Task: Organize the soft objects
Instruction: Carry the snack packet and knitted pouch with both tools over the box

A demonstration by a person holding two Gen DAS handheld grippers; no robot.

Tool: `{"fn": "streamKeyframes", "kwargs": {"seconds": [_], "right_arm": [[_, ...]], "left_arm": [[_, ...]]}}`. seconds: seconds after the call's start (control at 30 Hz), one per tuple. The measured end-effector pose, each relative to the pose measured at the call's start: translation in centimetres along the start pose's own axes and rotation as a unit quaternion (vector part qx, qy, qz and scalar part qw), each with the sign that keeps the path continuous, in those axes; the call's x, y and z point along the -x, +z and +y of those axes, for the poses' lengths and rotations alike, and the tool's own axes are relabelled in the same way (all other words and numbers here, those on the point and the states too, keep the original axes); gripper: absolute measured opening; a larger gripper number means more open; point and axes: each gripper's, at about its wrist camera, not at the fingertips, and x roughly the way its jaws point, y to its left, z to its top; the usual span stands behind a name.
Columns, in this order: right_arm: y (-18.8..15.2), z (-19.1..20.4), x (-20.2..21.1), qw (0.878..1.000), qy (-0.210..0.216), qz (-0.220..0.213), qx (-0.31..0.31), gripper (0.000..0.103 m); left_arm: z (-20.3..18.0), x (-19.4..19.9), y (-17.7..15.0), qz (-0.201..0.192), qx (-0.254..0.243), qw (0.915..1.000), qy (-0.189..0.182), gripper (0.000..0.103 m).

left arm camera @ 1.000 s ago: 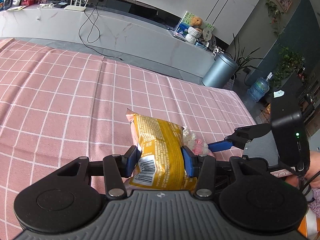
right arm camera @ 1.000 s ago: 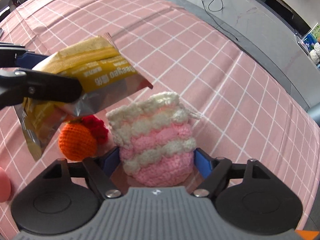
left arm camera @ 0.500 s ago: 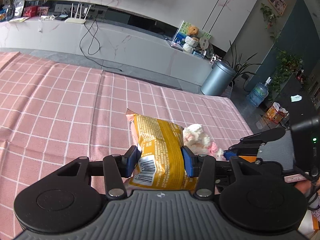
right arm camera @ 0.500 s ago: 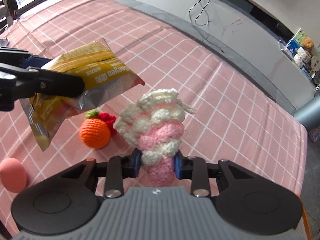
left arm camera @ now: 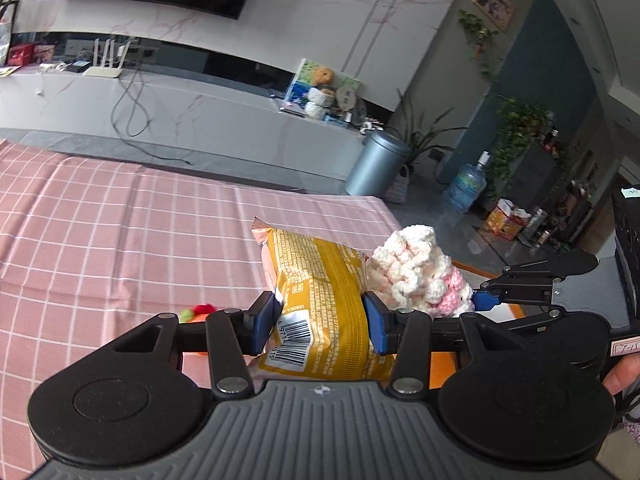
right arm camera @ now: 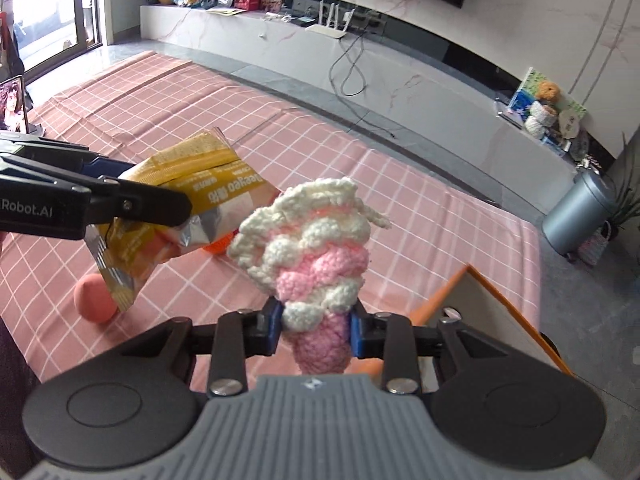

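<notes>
My left gripper (left arm camera: 322,322) is shut on a yellow snack packet (left arm camera: 320,292) and holds it above the pink checked tablecloth (left arm camera: 120,220). The packet also shows in the right wrist view (right arm camera: 188,200). My right gripper (right arm camera: 314,326) is shut on a pink and white crocheted pouch (right arm camera: 316,248), lifted off the table; it also shows in the left wrist view (left arm camera: 416,272), just right of the packet. An orange crocheted fruit (right arm camera: 220,245) and a pink ball (right arm camera: 94,300) lie on the cloth below.
An orange-rimmed box (right arm camera: 492,300) stands at the table's right edge. A red and green crocheted piece (left arm camera: 198,310) lies on the cloth. A grey bin (left arm camera: 376,168) stands on the floor beyond the table. A long white TV bench (left arm camera: 160,108) runs along the back wall.
Both grippers have risen higher with their loads. The right gripper, open around the pouch a second ago, has shut on it and lifted it off the cloth.
</notes>
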Motion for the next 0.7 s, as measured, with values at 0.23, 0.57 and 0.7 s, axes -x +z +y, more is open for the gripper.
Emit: {"fn": "streamKeyframes", "kwargs": {"seconds": [0.23,0.57,0.7], "right_arm": [[-4.8,-2.8,4.8,0.999,-0.034,0.0,-0.031,0.032],[-12.2,-7.4,6.7,0.992,-0.081,0.057,-0.079,0.032],[-14.4,-8.4,5.7,0.989,-0.083,0.087,-0.089,0.033]], "left_arm": [[-4.9,-0.7,-1.3,0.014,-0.027,0.9984,-0.047,0.054],[-11.7,-4.6,-3.6,0.072,-0.082,0.989,-0.099,0.054],[-14.3,-6.6,-5.0,0.106,-0.118,0.9821,-0.102,0.054]]}}
